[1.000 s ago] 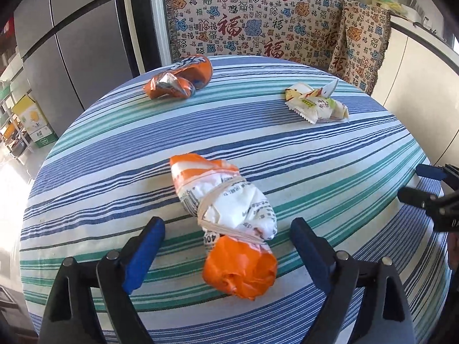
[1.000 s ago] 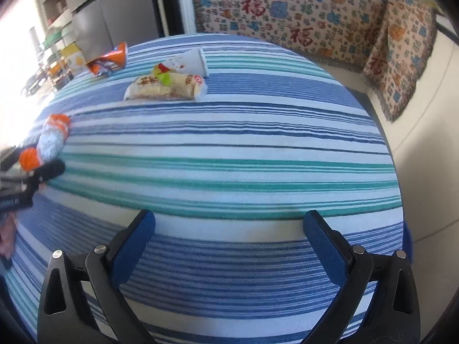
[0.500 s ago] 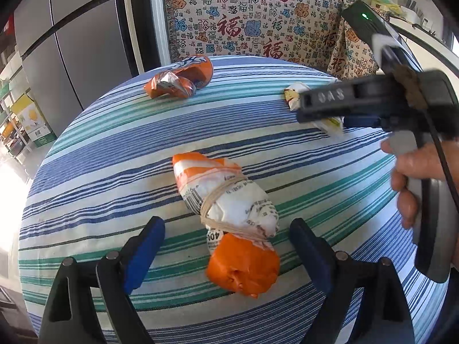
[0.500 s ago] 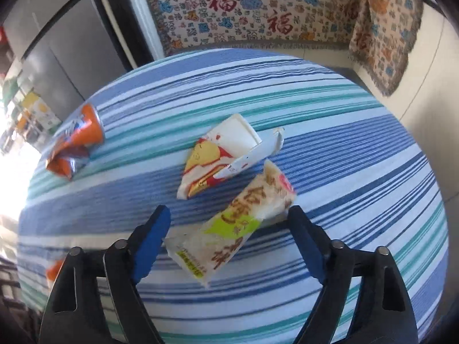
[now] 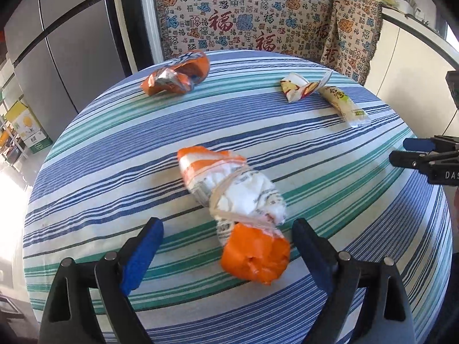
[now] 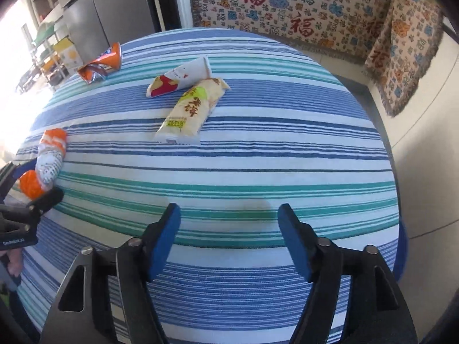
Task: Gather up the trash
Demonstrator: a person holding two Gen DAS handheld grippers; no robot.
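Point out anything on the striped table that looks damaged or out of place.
Only litter: a crumpled orange foil wrapper at the far edge, a torn-open white carton touching a pale yellow snack packet, and a rubber-banded orange-and-white bundle. No spills.

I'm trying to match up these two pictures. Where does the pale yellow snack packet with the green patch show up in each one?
Left wrist view: the pale yellow snack packet lies far right on the striped tablecloth, touching a red-and-white wrapper.
Right wrist view: the same packet lies upper middle, just below that wrapper.
Shared landmark: the crumpled orange chip bag at the table's far edge.
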